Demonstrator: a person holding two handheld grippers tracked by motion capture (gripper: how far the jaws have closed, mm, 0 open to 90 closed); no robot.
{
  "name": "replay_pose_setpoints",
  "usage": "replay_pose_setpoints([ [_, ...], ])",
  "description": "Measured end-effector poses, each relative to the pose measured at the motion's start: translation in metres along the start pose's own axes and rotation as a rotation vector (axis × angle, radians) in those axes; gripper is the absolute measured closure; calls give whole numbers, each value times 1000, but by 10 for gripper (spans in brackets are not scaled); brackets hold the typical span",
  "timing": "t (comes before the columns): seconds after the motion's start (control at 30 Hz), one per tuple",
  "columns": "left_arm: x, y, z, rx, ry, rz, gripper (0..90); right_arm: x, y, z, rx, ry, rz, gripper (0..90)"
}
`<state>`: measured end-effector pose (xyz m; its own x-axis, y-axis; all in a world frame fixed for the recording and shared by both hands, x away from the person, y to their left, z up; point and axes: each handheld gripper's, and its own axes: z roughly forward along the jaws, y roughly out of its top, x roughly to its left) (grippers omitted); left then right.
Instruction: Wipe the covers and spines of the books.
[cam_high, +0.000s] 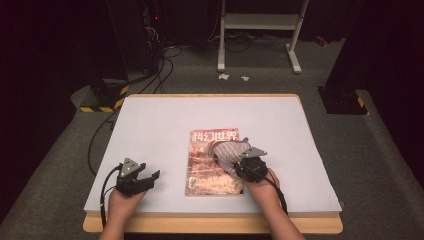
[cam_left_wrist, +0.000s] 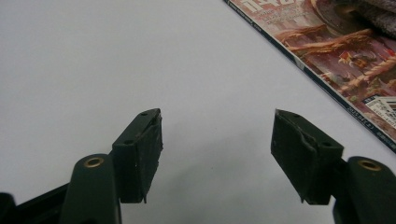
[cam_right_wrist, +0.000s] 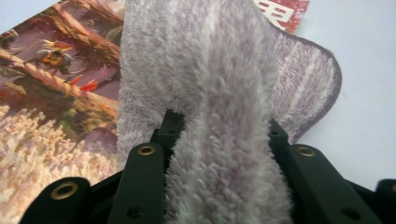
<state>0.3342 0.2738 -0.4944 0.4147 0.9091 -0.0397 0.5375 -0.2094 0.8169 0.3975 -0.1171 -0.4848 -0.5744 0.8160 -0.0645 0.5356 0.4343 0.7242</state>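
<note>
A magazine (cam_high: 212, 162) with a reddish cover lies flat in the middle of the white table top (cam_high: 165, 120). A fluffy lilac-and-white striped cloth (cam_high: 229, 152) rests on its right half. My right gripper (cam_high: 239, 161) is shut on a bunched fold of that cloth (cam_right_wrist: 219, 121), which bulges up between its two black jaws over the magazine (cam_right_wrist: 51, 93). My left gripper (cam_high: 150, 176) hovers near the table's front left, left of the magazine, open with nothing between its pads (cam_left_wrist: 149, 154). The magazine's edge (cam_left_wrist: 336, 65) shows at the upper right of the left gripper view.
Black cables (cam_high: 150, 75) run across the grey floor beyond the table. A white metal stand (cam_high: 260, 30) is at the back, and a black-and-yellow base (cam_high: 102, 97) sits past the far left corner. The table's wooden front edge (cam_high: 210, 225) lies below my hands.
</note>
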Motion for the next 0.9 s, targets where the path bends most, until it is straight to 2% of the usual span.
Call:
replay_pose_setpoints([
  [0.27,0,0,0,1,-4,1,341,22,13,12,11,31,-49,638],
  [0.63,2,0,-1,-4,-6,-3,341,71,39,36,9,110,-120,638],
  [0.9,3,0,-2,-8,-8,-6,341,101,56,52,6,143,-166,637],
])
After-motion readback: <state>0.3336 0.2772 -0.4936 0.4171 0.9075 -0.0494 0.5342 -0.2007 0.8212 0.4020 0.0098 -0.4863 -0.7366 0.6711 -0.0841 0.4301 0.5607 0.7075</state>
